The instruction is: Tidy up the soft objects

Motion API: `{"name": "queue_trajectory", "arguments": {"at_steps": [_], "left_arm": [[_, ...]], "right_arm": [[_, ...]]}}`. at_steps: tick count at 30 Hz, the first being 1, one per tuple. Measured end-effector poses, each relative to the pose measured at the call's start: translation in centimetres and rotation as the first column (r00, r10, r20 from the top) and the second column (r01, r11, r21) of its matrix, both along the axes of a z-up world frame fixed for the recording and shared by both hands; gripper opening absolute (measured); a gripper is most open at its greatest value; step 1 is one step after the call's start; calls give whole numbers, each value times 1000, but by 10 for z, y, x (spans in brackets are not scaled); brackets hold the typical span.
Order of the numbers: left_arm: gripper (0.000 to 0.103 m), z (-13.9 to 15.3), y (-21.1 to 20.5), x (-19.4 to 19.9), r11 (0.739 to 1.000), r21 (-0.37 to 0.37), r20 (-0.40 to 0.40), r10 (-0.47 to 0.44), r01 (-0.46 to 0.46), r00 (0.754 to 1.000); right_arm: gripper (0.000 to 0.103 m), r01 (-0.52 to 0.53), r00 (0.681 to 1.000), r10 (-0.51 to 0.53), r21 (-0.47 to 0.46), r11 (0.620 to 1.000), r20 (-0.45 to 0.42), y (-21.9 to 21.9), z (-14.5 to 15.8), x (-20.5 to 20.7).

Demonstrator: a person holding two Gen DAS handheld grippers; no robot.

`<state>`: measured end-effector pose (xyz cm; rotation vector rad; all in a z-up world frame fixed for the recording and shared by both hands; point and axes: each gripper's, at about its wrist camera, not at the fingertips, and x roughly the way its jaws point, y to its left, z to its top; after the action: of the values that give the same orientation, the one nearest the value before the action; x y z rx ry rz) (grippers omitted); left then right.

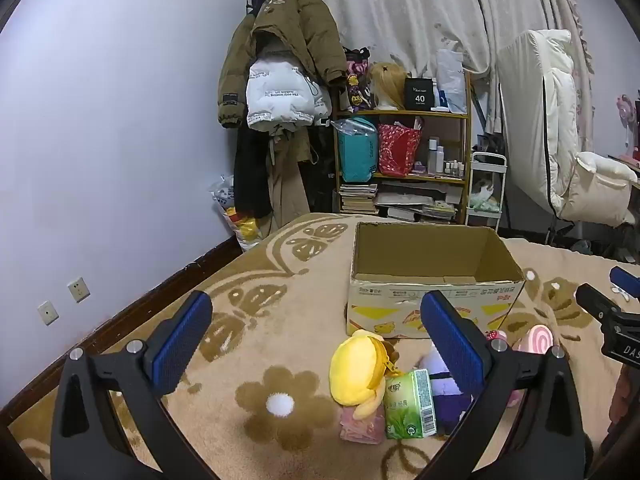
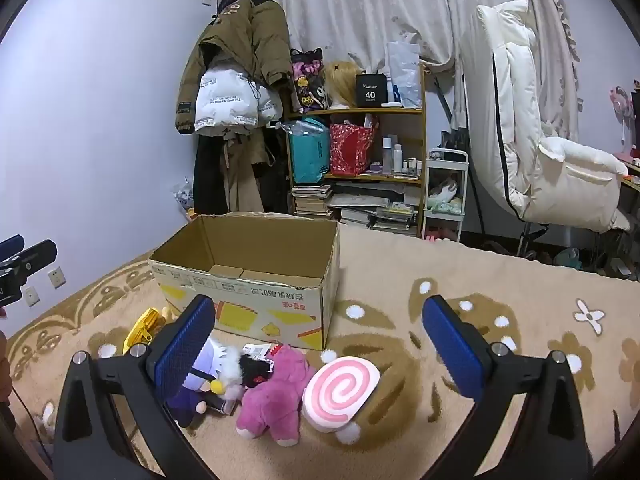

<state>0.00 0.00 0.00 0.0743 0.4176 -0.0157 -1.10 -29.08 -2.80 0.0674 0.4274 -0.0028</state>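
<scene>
- Cardboard box (image 2: 256,280) stands open-topped on the blanket (image 2: 500,280).
- Soft toys: yellow plush (image 1: 356,372), pink plush (image 2: 276,392), swirl cushion (image 2: 340,392) lie just before the box.
- Left gripper (image 1: 316,344) and right gripper (image 2: 320,348): jaws wide, holding nothing.
- Shelf (image 2: 360,140) behind the box.

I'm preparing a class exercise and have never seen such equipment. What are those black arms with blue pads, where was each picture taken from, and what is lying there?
A person holds two hand-held grippers, each carrying a forward-looking camera. One picture looks along the left gripper, the other along the right gripper. Both are open and hold nothing. On the beige flowered blanket stands an open, empty-looking cardboard box. Before it lie a yellow plush, a green tissue pack, a purple doll, a pink plush animal and a pink swirl cushion.
</scene>
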Motion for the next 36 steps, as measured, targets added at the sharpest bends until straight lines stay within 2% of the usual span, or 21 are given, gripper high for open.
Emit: {"name": "queue_trajectory", "arguments": {"at_steps": [14, 25, 36], "left_arm": [[103, 0, -1, -2, 1000, 2, -2, -2, 2, 1000], [103, -14, 1, 3, 1000, 21, 4, -11, 11, 1000], [103, -6, -2, 3, 1000, 12, -4, -1, 1, 1000]], "right_arm": [[103, 11, 1000, -11, 5, 1000, 8, -4, 2, -1], [103, 19, 1000, -19, 6, 1000, 5, -8, 2, 2], [103, 30, 1000, -30, 3, 1000, 7, -10, 5, 4]]}}
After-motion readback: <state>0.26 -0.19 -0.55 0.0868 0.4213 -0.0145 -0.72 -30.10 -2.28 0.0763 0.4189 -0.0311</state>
